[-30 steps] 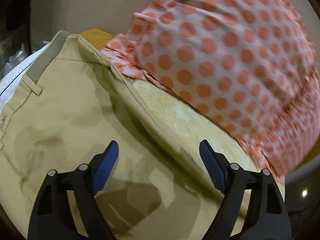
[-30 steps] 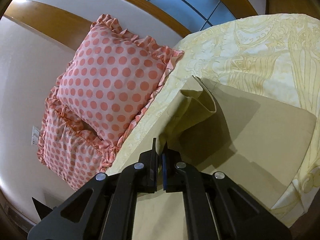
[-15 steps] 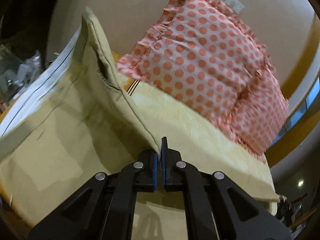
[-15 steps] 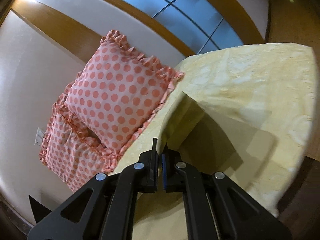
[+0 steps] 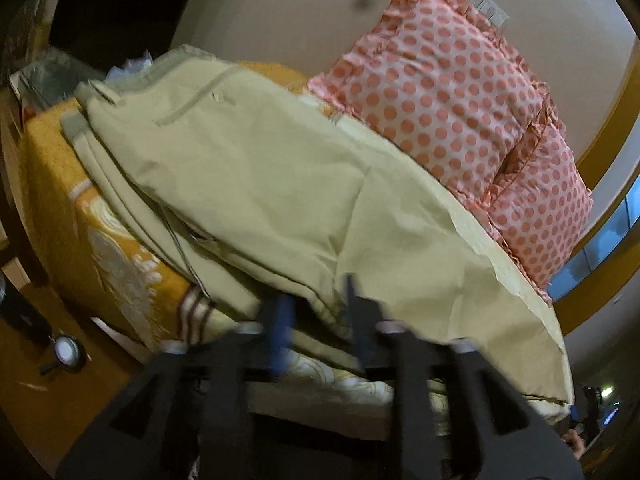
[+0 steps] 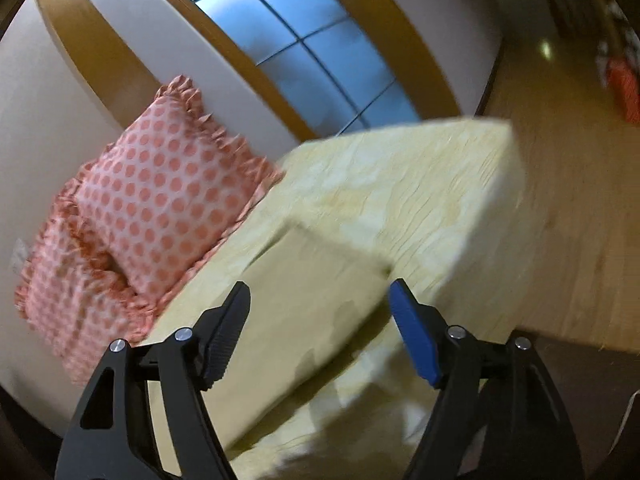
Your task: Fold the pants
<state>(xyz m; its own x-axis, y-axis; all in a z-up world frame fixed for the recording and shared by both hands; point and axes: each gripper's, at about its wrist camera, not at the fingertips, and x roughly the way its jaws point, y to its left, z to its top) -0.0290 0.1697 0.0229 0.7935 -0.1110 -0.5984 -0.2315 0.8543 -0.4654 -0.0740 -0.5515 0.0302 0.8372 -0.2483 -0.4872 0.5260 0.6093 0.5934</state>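
The khaki pants [image 5: 288, 184] lie folded over on the bed, waistband at the far left in the left wrist view. My left gripper [image 5: 316, 316] is partly open at the near folded edge, and the image is blurred; the cloth edge sits between the jaws but is not pinched. In the right wrist view the leg end of the pants [image 6: 304, 300] lies flat on the pale yellow bedspread [image 6: 420, 184]. My right gripper [image 6: 320, 328] is open and empty just above it.
Two pink pillows with orange dots [image 5: 460, 112] lean on the wall behind the bed; they also show in the right wrist view [image 6: 160, 208]. An orange blanket [image 5: 60, 200] hangs at the bed's left side. Wooden floor [image 6: 580, 220] lies to the right, a window [image 6: 304, 48] behind.
Both grippers were shut on the pants' edge and lifting it. Now both have opened, the fabric has dropped folded onto the bed, and both grippers have pulled back.
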